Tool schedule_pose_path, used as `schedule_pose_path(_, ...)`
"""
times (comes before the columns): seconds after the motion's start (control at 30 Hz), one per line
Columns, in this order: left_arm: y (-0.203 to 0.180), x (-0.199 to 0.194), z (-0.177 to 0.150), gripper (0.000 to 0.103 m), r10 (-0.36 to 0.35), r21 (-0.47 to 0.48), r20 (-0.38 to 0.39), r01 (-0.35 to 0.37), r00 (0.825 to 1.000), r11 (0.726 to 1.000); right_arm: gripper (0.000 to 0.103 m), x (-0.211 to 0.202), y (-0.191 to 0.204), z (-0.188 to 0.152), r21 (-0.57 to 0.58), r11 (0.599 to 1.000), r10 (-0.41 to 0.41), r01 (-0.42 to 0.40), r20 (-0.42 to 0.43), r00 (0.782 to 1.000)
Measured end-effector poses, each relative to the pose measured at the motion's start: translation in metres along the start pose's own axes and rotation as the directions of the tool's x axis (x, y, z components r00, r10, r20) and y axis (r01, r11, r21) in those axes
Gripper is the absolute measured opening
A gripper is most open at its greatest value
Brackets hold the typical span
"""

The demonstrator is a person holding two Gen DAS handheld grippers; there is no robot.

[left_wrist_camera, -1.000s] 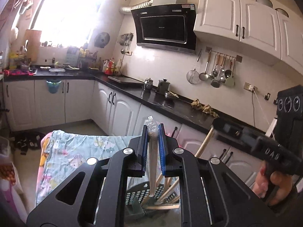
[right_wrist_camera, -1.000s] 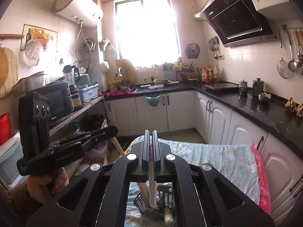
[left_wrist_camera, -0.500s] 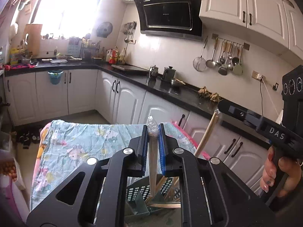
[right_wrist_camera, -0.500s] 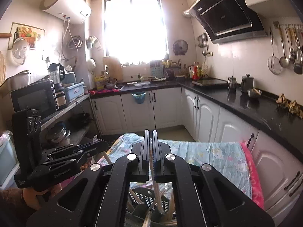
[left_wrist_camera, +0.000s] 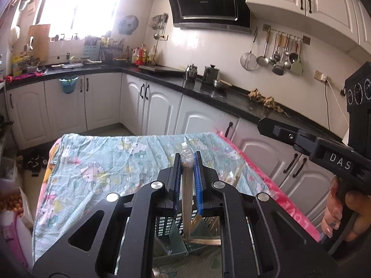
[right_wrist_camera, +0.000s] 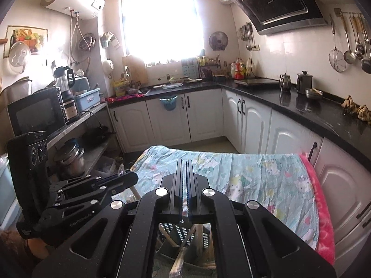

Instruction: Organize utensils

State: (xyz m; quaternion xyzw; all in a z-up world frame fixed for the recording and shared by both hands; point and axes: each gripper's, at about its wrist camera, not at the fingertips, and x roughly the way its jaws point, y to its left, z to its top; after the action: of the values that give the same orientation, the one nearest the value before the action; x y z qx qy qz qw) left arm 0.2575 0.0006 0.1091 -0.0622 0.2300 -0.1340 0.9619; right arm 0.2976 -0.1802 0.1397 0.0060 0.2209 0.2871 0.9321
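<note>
My left gripper (left_wrist_camera: 187, 156) is shut on a plastic-wrapped bundle of chopsticks (left_wrist_camera: 187, 199) that hangs down into a dark green slotted utensil basket (left_wrist_camera: 172, 234). Other wooden utensils (left_wrist_camera: 204, 241) lie in the basket. My right gripper (right_wrist_camera: 185, 162) is shut, and nothing shows between its tips. Below it the same basket (right_wrist_camera: 183, 234) holds wrapped chopsticks (right_wrist_camera: 177, 263). The left gripper's body also shows in the right wrist view (right_wrist_camera: 126, 177), and the right gripper's body in the left wrist view (left_wrist_camera: 266, 125).
The basket stands on a table covered with a light blue cartoon cloth (left_wrist_camera: 97, 166) with a pink edge (right_wrist_camera: 322, 208). White cabinets and a black counter (right_wrist_camera: 301, 108) run behind and to the right. Shelves with a microwave (right_wrist_camera: 34, 115) stand at the left.
Both grippers have come lower and tilted down toward the table. The right gripper no longer holds the wooden utensil seen a second ago.
</note>
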Motion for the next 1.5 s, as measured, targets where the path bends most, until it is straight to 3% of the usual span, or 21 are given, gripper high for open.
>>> schedule_pose_path(0.13,0.002,0.008,-0.009,0.008,0.004,0.0,-0.035,-0.004,0.999,1.0,0.003,0.005,-0.005,-0.008,0.026,1.0,-0.011,0.011,-0.025,1.0)
schedule_pose_path(0.27,0.003,0.009,-0.016,0.034,0.007,0.002,-0.059,-0.007,0.998,1.0,0.006,0.007,-0.009,-0.013,0.038,0.999,-0.019,0.021,-0.053,0.998)
schedule_pose_path(0.37,0.003,0.006,-0.018,0.043,0.007,-0.001,-0.066,-0.007,0.998,1.0,0.036,0.003,-0.012,-0.017,0.053,0.998,-0.026,0.029,-0.051,0.998)
schedule_pose_path(0.63,0.006,-0.009,-0.019,0.071,0.021,-0.015,-0.06,-0.022,0.998,1.0,0.038,-0.011,-0.016,-0.022,0.069,0.997,-0.033,0.036,-0.047,0.998)
schedule_pose_path(0.83,0.005,-0.025,-0.017,0.092,0.034,-0.016,-0.043,-0.035,0.999,0.999,0.048,-0.031,-0.008,-0.022,0.053,0.998,-0.035,0.035,-0.013,0.999)
schedule_pose_path(1.2,0.008,-0.052,-0.021,0.092,0.049,-0.041,-0.026,-0.05,0.998,0.998,0.073,-0.066,0.016,-0.03,-0.005,0.999,-0.043,0.044,0.042,0.998)
schedule_pose_path(1.37,0.008,-0.062,-0.025,0.092,0.055,-0.048,-0.024,-0.056,0.998,0.997,0.075,-0.075,0.024,-0.037,-0.023,0.999,-0.044,0.045,0.052,0.998)
schedule_pose_path(1.5,0.007,-0.068,-0.029,0.092,0.056,-0.054,-0.024,-0.058,0.998,0.997,0.084,-0.079,0.028,-0.042,-0.035,0.998,-0.054,0.056,0.06,0.997)
